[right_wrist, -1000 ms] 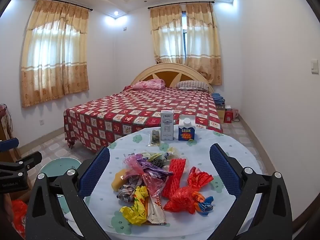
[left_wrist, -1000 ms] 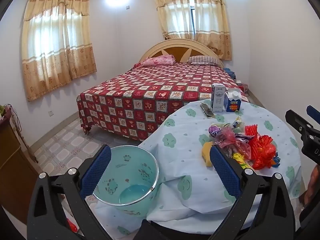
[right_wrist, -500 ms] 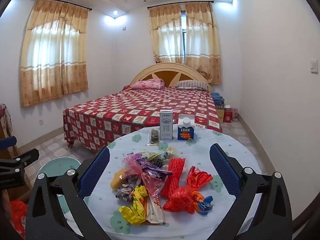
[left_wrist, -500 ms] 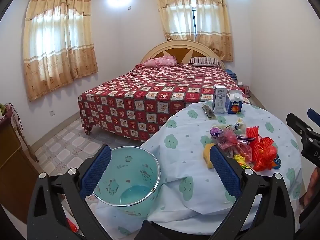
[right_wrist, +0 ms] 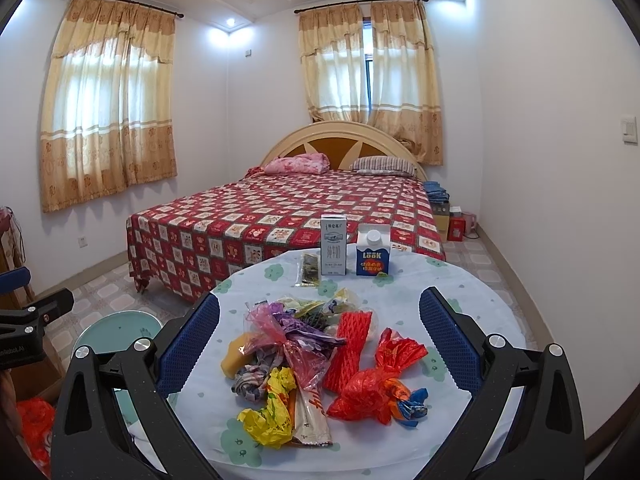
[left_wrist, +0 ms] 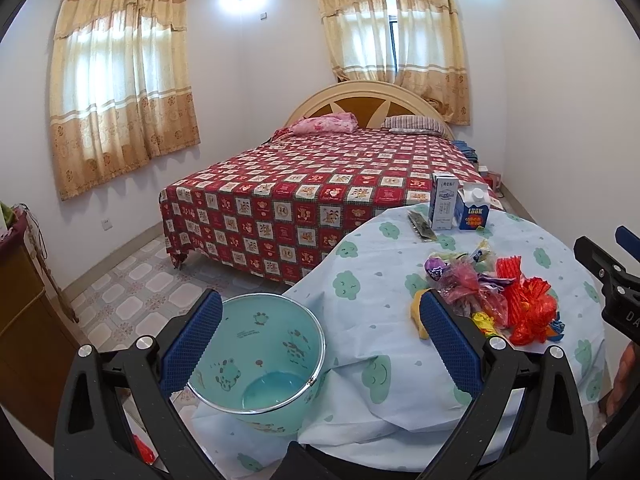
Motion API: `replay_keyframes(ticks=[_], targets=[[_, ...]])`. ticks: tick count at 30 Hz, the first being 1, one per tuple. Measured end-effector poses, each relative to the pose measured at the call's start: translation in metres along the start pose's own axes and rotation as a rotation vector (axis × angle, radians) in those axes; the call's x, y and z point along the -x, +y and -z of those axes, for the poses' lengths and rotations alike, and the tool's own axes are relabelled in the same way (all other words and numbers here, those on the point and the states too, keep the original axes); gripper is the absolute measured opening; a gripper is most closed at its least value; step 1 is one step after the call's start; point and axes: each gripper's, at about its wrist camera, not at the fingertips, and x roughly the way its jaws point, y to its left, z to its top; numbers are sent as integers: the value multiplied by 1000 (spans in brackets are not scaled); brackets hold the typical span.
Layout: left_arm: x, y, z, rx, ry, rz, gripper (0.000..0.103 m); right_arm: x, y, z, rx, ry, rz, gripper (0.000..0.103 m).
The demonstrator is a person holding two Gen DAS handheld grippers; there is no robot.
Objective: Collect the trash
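Over the last second almost nothing has changed: both views have drifted only a little, and the heap of wrappers (right_wrist: 316, 364) lies just as it did, so I judge the collecting hasn't started and every piece is still to be moved. My left gripper (left_wrist: 320, 344) is spread wide with nothing between its blue pads, looking down past the counter (left_wrist: 372, 264) edge at the mint-green bin (left_wrist: 260, 360), which stands on the floor tucked against the hanging cloth. My right gripper (right_wrist: 320, 344) is just as wide open and empty, framing the heap from the near side.

The trash sits towards the near rim of the round counter: a yellow crumpled wrapper (right_wrist: 268, 412) closest to me, a red plastic bag (right_wrist: 376, 384) to its right, a red foam net (right_wrist: 350, 344) behind it. A tall milk carton (right_wrist: 333, 245) and a short blue carton (right_wrist: 373, 256) stand upright at the far edge, well apart from the heap (whether they count as trash I can't say).

Room to work looks good: bare cloth lies all round the heap, so a descent from above should meet nothing. The draped cloth folds against the bin's rim, and I'd watch that a carried piece clears it. The two grippers are near each other on the bin side.
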Motion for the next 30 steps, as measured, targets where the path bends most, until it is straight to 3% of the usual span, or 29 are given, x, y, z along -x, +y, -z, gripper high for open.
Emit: replay_keyframes(ticks=[30], targets=[[0,11,0,12,-9,-17,97,-2,3,2,2,5,-2,98]])
